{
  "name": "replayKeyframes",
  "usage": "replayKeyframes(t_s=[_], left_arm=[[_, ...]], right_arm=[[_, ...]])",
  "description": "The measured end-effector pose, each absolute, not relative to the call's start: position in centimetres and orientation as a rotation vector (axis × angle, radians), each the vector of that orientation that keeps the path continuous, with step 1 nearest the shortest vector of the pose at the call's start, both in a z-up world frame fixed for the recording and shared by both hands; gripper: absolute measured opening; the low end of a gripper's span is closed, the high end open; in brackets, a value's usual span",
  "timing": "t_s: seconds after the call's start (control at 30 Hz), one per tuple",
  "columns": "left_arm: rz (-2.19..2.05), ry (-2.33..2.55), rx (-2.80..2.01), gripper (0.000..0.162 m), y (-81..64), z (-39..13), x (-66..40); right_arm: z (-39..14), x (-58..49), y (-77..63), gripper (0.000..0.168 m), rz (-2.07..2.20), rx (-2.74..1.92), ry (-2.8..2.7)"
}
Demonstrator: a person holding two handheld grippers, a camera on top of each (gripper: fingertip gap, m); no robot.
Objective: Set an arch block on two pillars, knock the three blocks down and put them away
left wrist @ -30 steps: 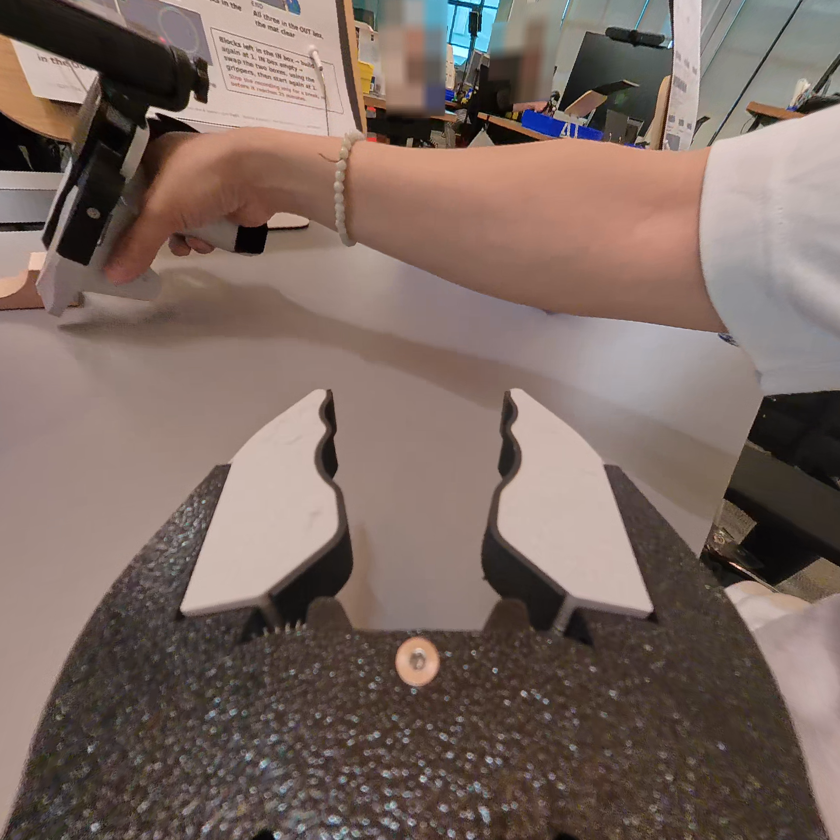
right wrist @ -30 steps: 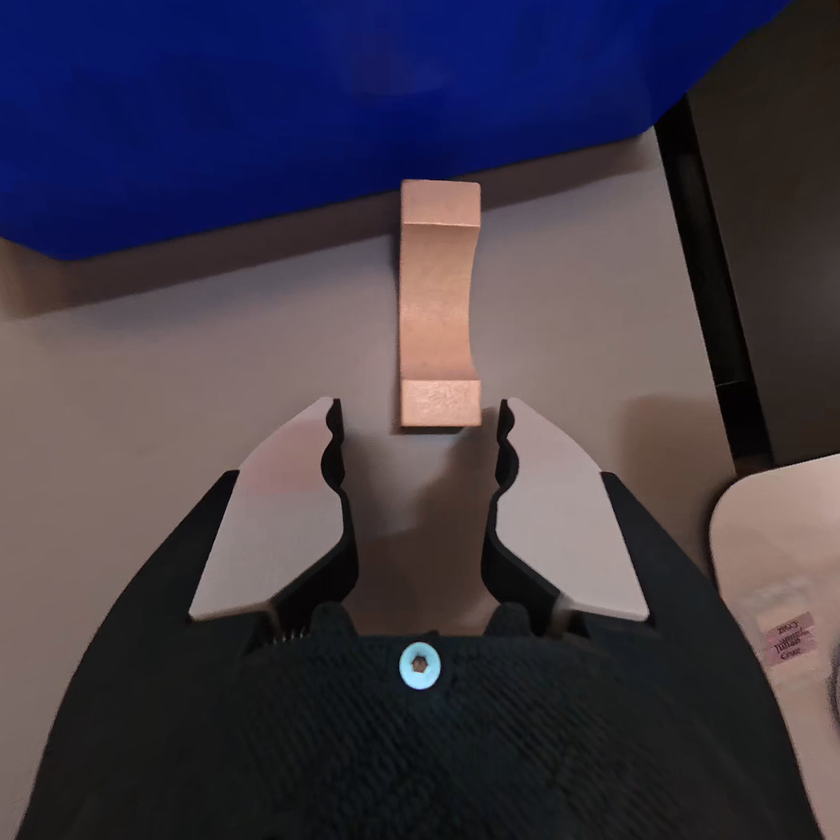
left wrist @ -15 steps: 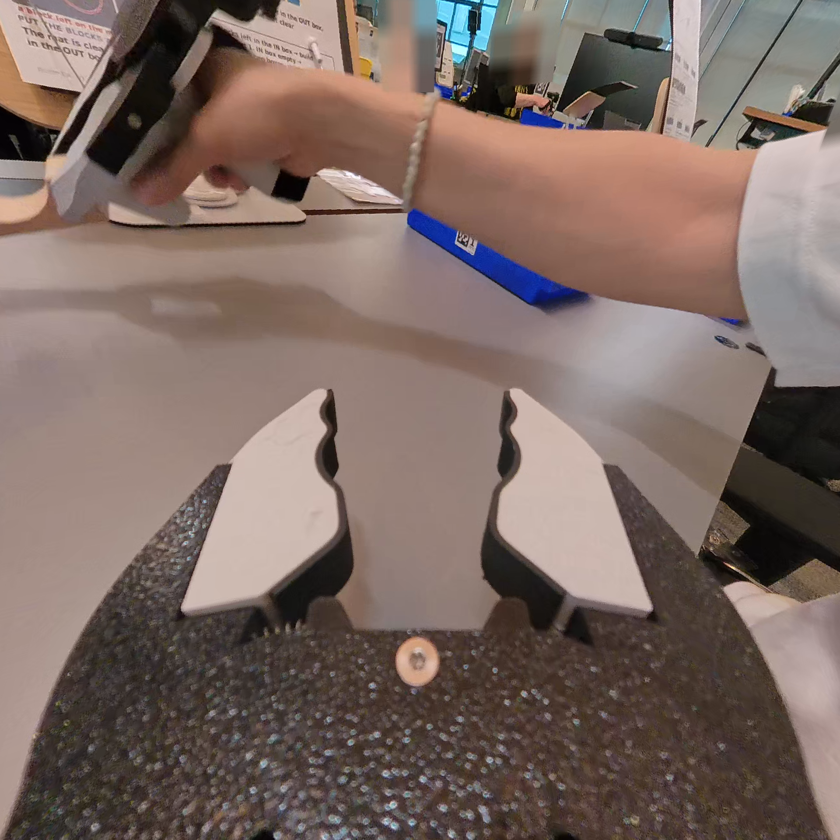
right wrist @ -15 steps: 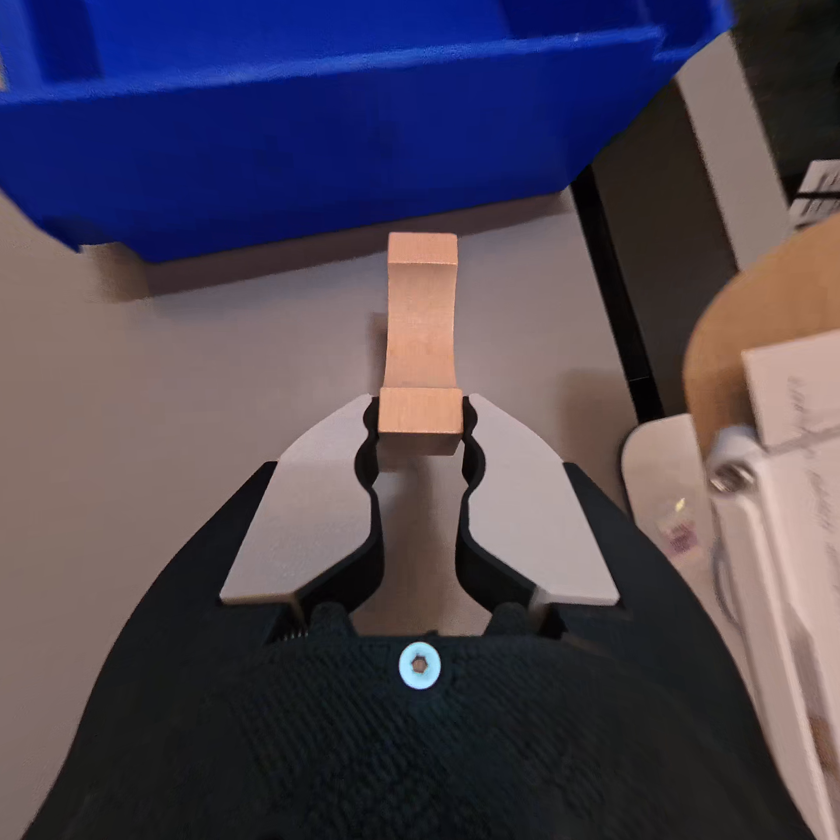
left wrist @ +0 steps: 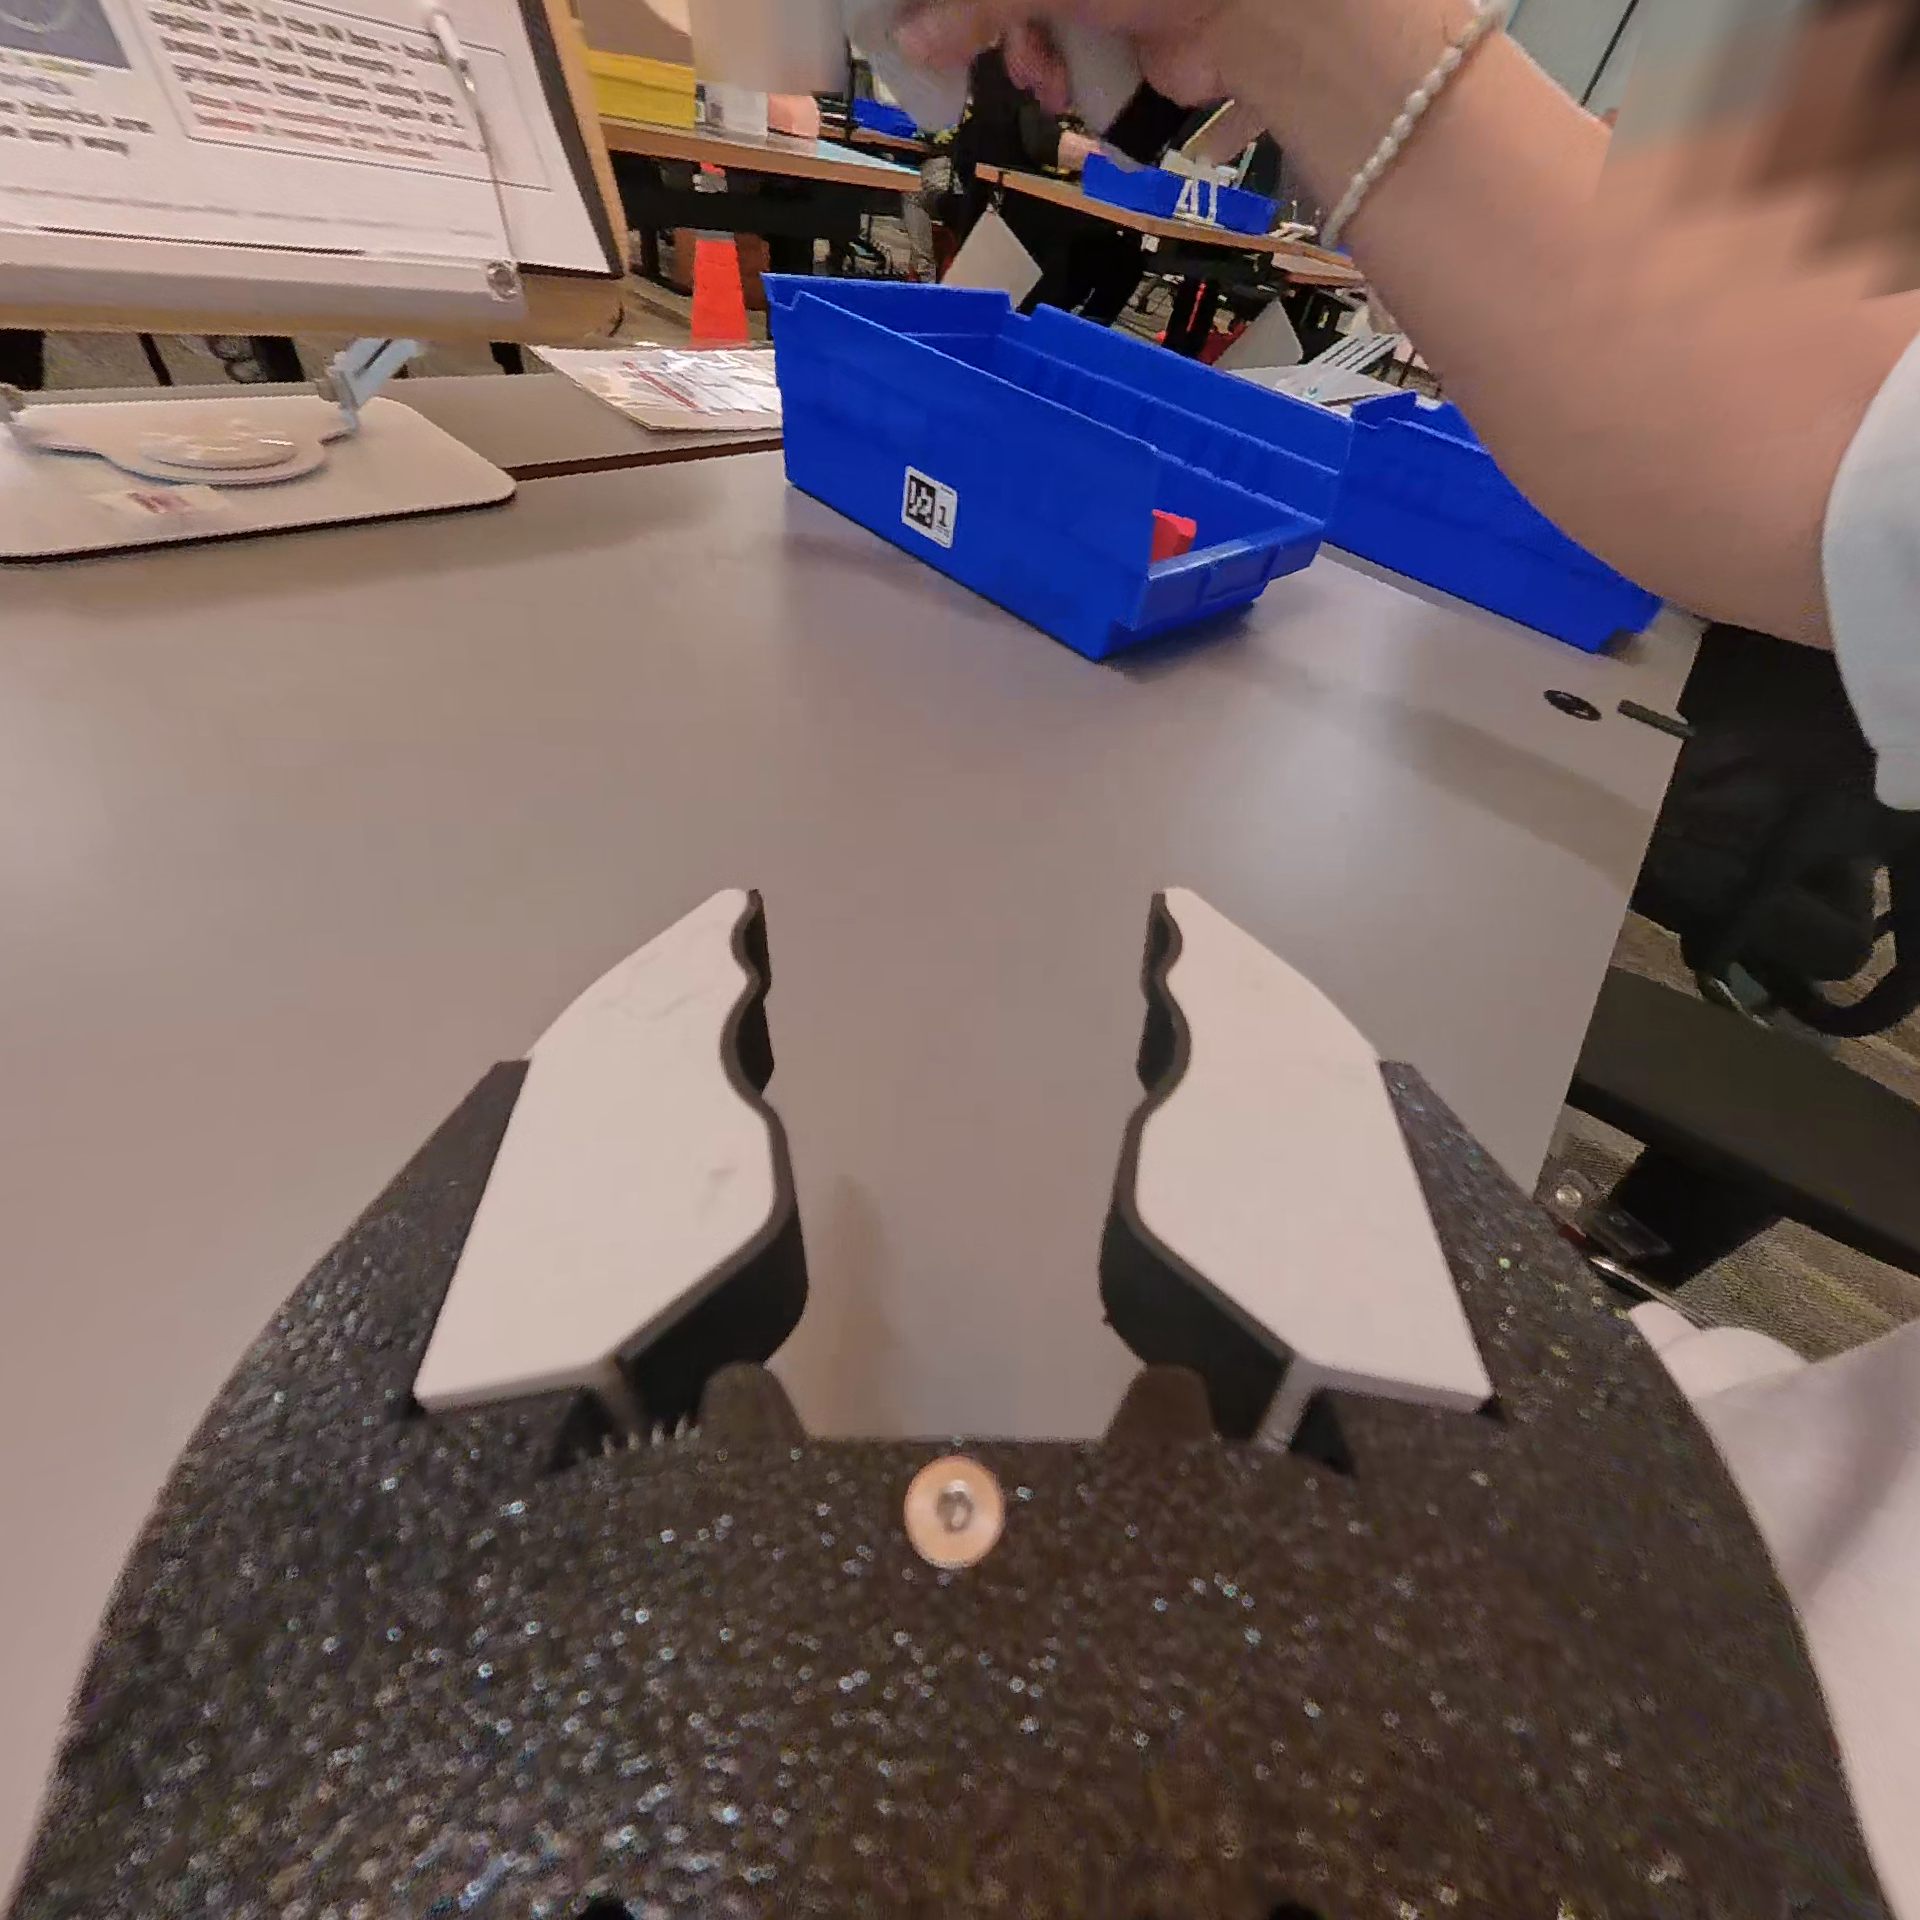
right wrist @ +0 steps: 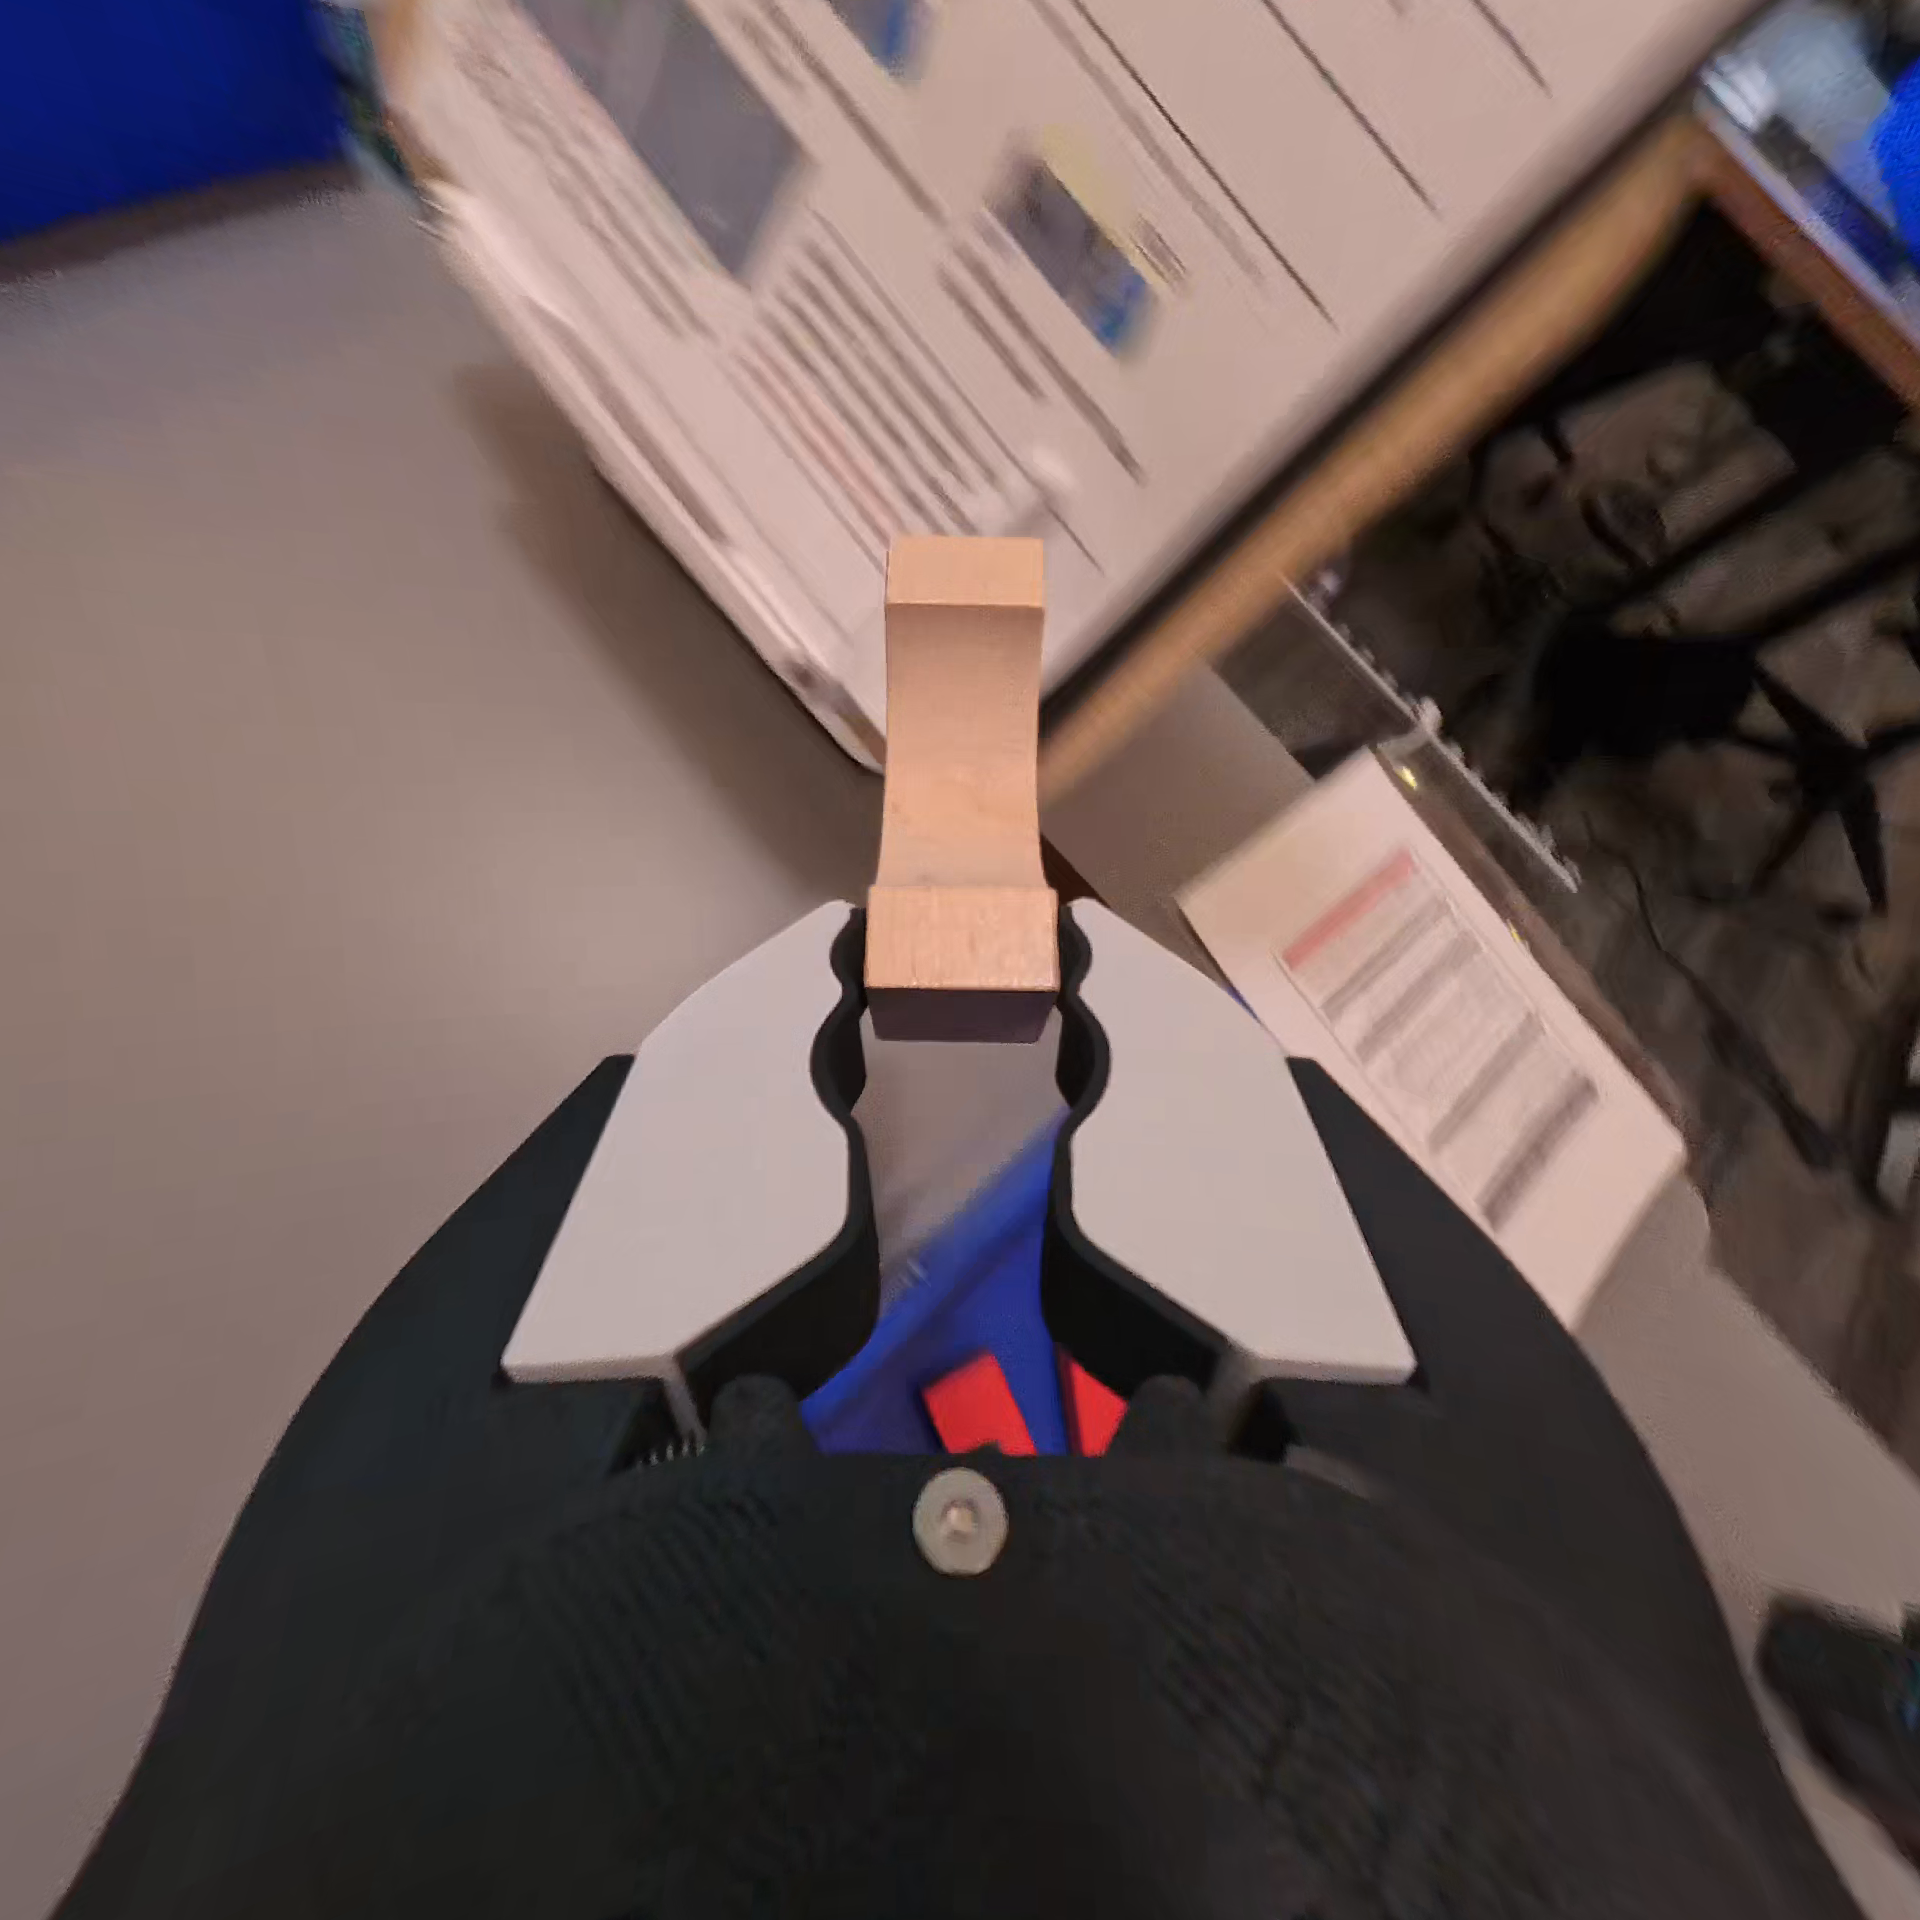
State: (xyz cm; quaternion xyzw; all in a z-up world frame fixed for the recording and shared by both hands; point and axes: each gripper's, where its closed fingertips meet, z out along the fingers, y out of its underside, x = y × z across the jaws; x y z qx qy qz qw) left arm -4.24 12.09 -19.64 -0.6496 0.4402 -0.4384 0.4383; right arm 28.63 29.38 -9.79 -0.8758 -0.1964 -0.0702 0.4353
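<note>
While grey counter (left wrist: 520, 727) lies bare ahead of left claw (left wrist: 956, 935), that claw hangs released, jaws spread wide, holding nothing, close above surface. Counter's right edge just beside it. 2 blue bins (left wrist: 1039, 457) sit side by side farther off; near bin holds red block (left wrist: 1174, 535). Right claw (right wrist: 961, 961) clenched on near end of arched wooden block (right wrist: 961, 748), raised off counter, above bin.
</note>
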Motion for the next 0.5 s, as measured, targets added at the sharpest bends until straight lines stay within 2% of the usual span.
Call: replayKeyframes(t_s=[0.2, 0.5], left_arm=[[-1.093, 1.156, -1.604, 0.069, 10.9, -19.6, -2.0], [-1.041, 1.293, -1.625, 0.071, 9.0, -20.6, 0.7]], right_arm=[[-15.6, 40.5, 24.2, 0.035, -0.243, -2.301, -0.161], [-23.3, 46.2, 21.9, 0.035, -0.287, -2.489, 0.012]])
